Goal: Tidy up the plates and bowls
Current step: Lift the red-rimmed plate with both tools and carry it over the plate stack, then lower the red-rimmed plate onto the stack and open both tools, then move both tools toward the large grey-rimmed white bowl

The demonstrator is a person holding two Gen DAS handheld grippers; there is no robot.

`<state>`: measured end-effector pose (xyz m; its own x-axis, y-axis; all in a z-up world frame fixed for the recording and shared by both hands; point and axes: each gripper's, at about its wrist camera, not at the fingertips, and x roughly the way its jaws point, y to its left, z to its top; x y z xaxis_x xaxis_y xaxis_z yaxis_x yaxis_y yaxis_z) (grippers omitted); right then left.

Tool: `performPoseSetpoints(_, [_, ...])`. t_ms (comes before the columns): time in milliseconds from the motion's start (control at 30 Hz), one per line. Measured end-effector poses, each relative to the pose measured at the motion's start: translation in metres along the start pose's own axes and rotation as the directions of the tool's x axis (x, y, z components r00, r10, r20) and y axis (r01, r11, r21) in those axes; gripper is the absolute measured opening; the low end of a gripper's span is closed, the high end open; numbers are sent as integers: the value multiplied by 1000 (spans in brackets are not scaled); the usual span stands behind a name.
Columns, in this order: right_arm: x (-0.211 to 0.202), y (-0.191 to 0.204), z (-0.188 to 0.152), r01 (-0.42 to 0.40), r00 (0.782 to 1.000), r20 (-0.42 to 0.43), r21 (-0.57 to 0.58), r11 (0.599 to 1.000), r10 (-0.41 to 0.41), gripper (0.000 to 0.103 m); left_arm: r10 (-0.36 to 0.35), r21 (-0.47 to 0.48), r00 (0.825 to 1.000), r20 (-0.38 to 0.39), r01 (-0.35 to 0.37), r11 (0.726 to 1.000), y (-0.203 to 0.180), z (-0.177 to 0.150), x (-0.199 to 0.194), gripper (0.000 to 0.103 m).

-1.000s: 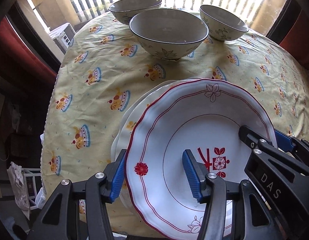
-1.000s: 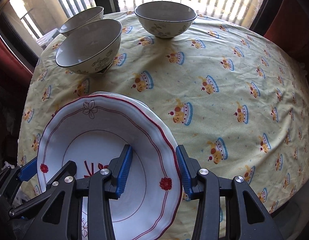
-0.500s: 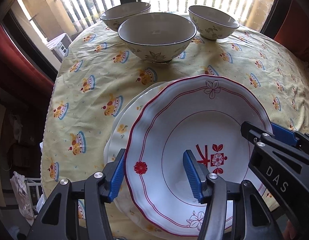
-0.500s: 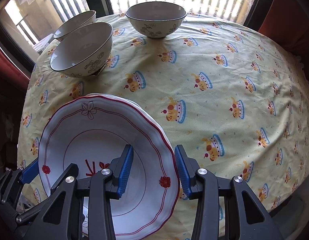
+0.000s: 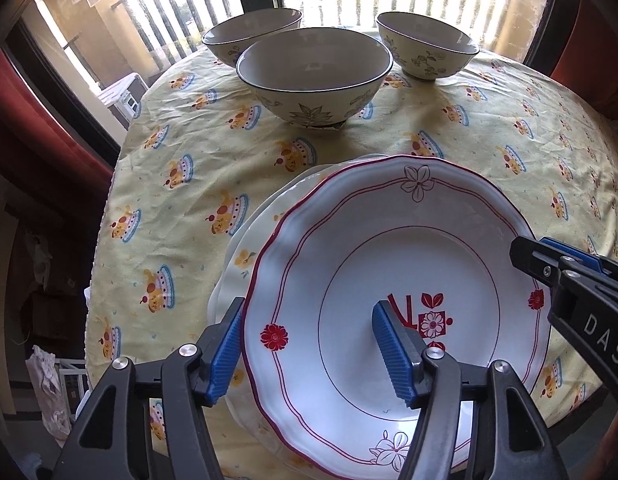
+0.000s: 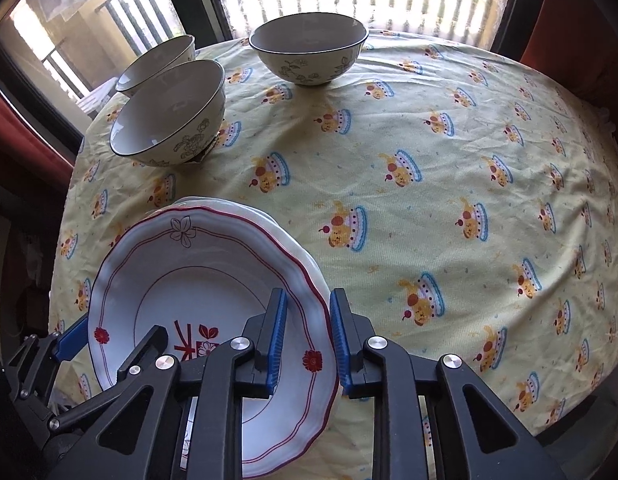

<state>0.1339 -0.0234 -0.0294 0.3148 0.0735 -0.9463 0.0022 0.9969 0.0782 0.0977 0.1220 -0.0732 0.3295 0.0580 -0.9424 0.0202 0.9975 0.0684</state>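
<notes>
Two grippers straddle opposite edges of the red-rimmed plate (image 5: 389,280), which sits on top of a pale plate (image 5: 245,256) beneath it, low in both frames, near the front edge of the surface (image 6: 429,160) with its yellow patterned cloth. The left gripper (image 5: 309,348) has its jaws wide, one blue pad outside the plate's left rim and the other over the plate's well; neither pad seems to press on the china. The right gripper (image 6: 308,344) has its jaws narrow, set either side of the right rim, and I cannot tell whether they pinch it or stand just off it.

The plate looks like glazed ceramic or melamine: stiff, smooth and likely slippery, and if ceramic, it would chip if dropped on the one below. The scalloped rim is the sensible place to take hold, on two opposite sides, with the pads well onto the flat of the rim.

Three floral bowls stand apart at the top of the frame. The left view shows the front bowl (image 5: 313,76) head-on with the left rear bowl (image 5: 251,34) partly hidden behind it and the right rear bowl (image 5: 427,50) beside it. The right view shows the open stretch of cloth on the right and the narrow gap at the right rim, which the left view cuts off.
</notes>
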Motion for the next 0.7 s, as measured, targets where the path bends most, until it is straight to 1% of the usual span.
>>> performPoseSetpoints(67, [1, 3, -1, 5, 1000, -1, -9, 1000, -5, 25, -7, -9, 1000, -3, 7, 1000, 3, 0, 1, 67])
performPoseSetpoints(133, [3, 5, -3, 1, 1000, -12, -4, 1000, -1, 25, -15, -17, 1000, -9, 14, 1000, 6, 1, 1, 74])
performPoseSetpoints(267, [4, 13, -7, 0, 1000, -16, -27, 1000, -1, 24, -26, -26, 1000, -14, 25, 999, 12, 1, 3, 80])
performPoseSetpoints(367, [3, 19, -7, 14, 1000, -10, -32, 999, -14, 24, -56, -23, 998, -18, 55, 998, 14, 3, 4, 85])
performPoseSetpoints(400, [4, 19, -7, 18, 1000, -14, -28, 999, -19, 24, -67, -24, 998, -22, 67, 998, 15, 4, 5, 88])
performPoseSetpoints(533, [0, 18, -4, 6, 1000, -22, -9, 1000, -6, 25, -85, -49, 996, -29, 84, 995, 24, 8, 3, 88])
performPoseSetpoints(567, [-2, 18, -3, -7, 1000, -20, -10, 1000, 7, 27, -91, -57, 995, -26, 90, 994, 26, 10, 2, 88])
performPoseSetpoints(633, [-7, 21, -1, -3, 1000, -11, -14, 1000, 3, 44, -98, -61, 995, -15, 97, 993, 30, 15, -4, 88])
performPoseSetpoints(700, [-14, 24, 2, -5, 1000, 5, -13, 1000, 5, 51, -93, -56, 996, 6, 93, 994, 33, 21, -12, 88])
